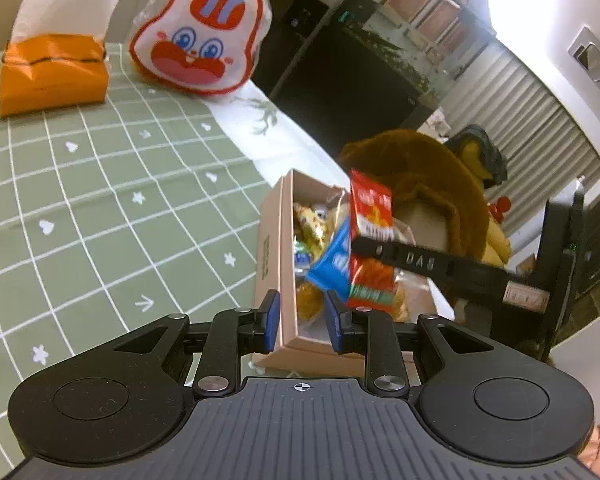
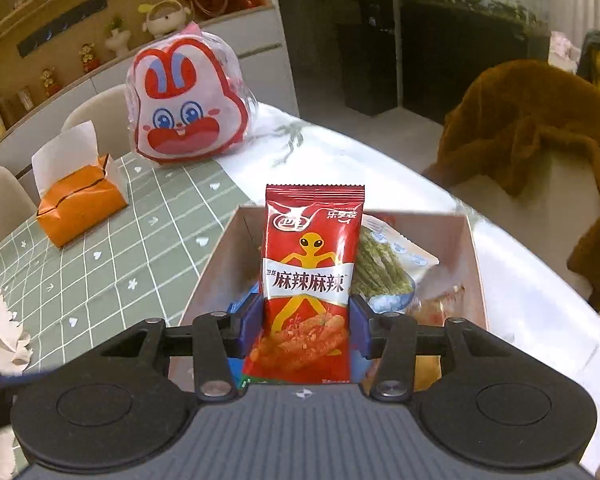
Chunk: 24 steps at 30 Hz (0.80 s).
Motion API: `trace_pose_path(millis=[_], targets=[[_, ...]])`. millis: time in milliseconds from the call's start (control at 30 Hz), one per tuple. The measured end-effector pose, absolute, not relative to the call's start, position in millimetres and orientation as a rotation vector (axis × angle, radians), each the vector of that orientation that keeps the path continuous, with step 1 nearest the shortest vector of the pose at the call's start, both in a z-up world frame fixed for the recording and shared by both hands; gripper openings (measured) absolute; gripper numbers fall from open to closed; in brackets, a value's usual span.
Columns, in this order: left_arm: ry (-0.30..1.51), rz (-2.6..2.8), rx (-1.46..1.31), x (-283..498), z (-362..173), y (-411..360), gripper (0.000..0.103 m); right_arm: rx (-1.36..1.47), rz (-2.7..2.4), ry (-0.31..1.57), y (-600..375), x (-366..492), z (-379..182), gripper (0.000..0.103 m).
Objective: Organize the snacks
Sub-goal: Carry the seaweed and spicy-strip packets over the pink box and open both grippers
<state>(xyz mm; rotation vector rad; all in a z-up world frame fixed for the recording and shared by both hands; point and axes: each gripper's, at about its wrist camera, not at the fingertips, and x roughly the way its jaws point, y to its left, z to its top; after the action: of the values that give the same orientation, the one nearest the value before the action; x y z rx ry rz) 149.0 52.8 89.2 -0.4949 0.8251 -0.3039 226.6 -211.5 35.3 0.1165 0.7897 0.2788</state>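
Snacks go in the cardboard box (image 2: 216, 256), and we are bringing one more. Our right gripper (image 2: 306, 330) is clamped on a red snack packet (image 2: 310, 280), with the blue pads squeezing its two sides near the bottom. The packet stands straight up in the middle of the right wrist view, right over the open box. We hold it low so the top sticks up and it can slide in without bending, we think.

Inside the box we see more snacks already: a green seaweed pack (image 2: 384, 276) behind the red one, and a blue packet (image 1: 332, 258) in the left wrist view.

Our left gripper (image 1: 302, 322) has its jaws a little apart with nothing pinched. They sit on both sides of the near wall of the box, low in the frame. Maybe we mean to steady the box there, but the pads do not press on it.

Farther out, on the green checked tablecloth (image 1: 100, 200), an orange tissue box (image 1: 52, 72) sits at the upper left and a bunny bag (image 1: 200, 32) beside it. A brown coat (image 2: 540, 128) hangs at the right.
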Motion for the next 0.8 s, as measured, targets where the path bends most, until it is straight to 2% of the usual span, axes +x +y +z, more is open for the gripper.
trace_pose_path(millis=[167,333,500,567,800], targets=[[0.812,-0.340,-0.507,165,91,43,0.028,0.138,0.342,0.848,-223,219,41,0.047],[0.805,-0.395,-0.474,202,95,14,0.028,0.080,0.301,0.867,-235,199,28,0.063],[0.839,-0.366,-0.329,223,84,-24,0.028,0.141,0.266,0.872,-260,191,21,0.063],[0.857,-0.304,-0.252,226,78,-32,0.028,0.165,0.249,0.867,-267,190,21,0.059],[0.821,-0.289,-0.275,191,84,-2,0.029,0.215,0.221,0.907,-270,188,18,0.056]])
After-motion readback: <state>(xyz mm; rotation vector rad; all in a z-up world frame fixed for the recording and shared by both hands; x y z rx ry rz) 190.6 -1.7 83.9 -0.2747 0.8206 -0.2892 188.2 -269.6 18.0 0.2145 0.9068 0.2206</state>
